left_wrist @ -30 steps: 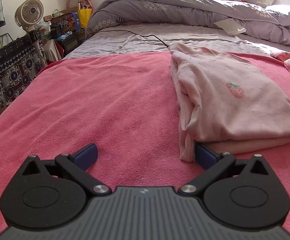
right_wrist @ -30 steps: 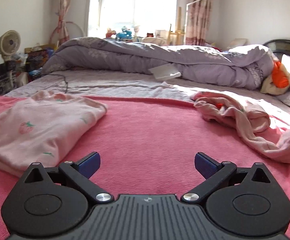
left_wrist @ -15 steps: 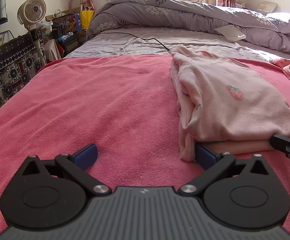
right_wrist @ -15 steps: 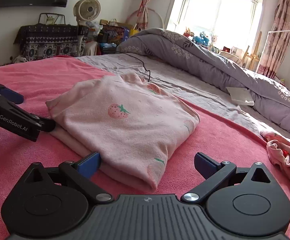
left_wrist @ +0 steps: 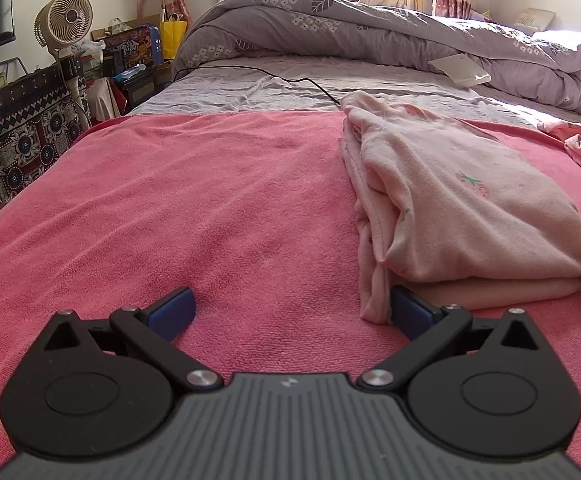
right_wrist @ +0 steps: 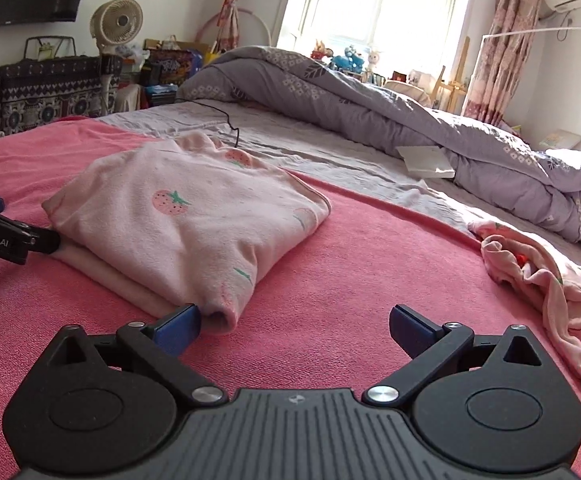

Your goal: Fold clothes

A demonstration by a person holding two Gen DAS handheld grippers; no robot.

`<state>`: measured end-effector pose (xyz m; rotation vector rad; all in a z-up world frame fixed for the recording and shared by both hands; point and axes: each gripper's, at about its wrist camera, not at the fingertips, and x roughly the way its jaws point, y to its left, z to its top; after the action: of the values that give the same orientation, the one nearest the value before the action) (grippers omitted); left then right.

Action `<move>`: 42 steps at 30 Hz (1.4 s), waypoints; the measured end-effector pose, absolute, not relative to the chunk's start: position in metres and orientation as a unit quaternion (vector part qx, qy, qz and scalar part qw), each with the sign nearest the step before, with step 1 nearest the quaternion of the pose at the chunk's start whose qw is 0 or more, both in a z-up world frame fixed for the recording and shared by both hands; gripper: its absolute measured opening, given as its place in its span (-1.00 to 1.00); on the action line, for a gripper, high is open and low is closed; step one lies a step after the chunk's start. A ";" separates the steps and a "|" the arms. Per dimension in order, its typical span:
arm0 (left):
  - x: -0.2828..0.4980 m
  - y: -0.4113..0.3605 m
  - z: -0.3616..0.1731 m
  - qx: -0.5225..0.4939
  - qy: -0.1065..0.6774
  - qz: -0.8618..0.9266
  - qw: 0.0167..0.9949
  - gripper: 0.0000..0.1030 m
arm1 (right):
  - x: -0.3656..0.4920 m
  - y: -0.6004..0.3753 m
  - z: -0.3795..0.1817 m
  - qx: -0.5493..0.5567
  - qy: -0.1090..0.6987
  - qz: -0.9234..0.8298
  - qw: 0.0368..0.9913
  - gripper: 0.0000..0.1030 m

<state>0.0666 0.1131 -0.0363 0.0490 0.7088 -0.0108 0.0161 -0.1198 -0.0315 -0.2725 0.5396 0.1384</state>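
Observation:
A folded pale pink garment with strawberry prints (left_wrist: 462, 208) lies on the pink blanket (left_wrist: 194, 216); it also shows in the right wrist view (right_wrist: 186, 216). My left gripper (left_wrist: 290, 310) is open and empty, its right finger touching the garment's near left corner. My right gripper (right_wrist: 296, 326) is open and empty, its left finger touching the garment's near corner. The left gripper's finger shows at the left edge of the right wrist view (right_wrist: 6, 236).
A crumpled pink garment (right_wrist: 546, 280) lies on the blanket to the right. A grey duvet (right_wrist: 410, 120) is piled at the back, with a white booklet (right_wrist: 426, 162) and a black cable (left_wrist: 286, 78) on the sheet. A fan (left_wrist: 64, 24) and clutter stand left of the bed.
My right gripper has swung left from the crumpled garment and moved in to the folded garment's corner. My left gripper has stayed almost still at the other corner.

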 end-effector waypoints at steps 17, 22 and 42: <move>0.067 0.115 -0.036 0.017 0.346 -0.009 0.938 1.00 | 0.018 -0.127 -0.026 -0.142 0.225 -0.024 0.964 0.99; 0.065 0.115 -0.037 0.017 0.345 -0.009 0.938 1.00 | 0.023 -0.140 -0.025 -0.104 0.246 0.012 0.964 0.97; 0.067 0.116 -0.036 0.012 0.345 -0.012 0.938 1.00 | 0.029 -0.160 -0.036 -0.146 0.243 -0.119 0.951 0.95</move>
<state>0.0667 0.1162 -0.0357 0.0252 0.7044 -0.0247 0.0290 -0.1605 -0.0359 -0.2971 0.4950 -0.2428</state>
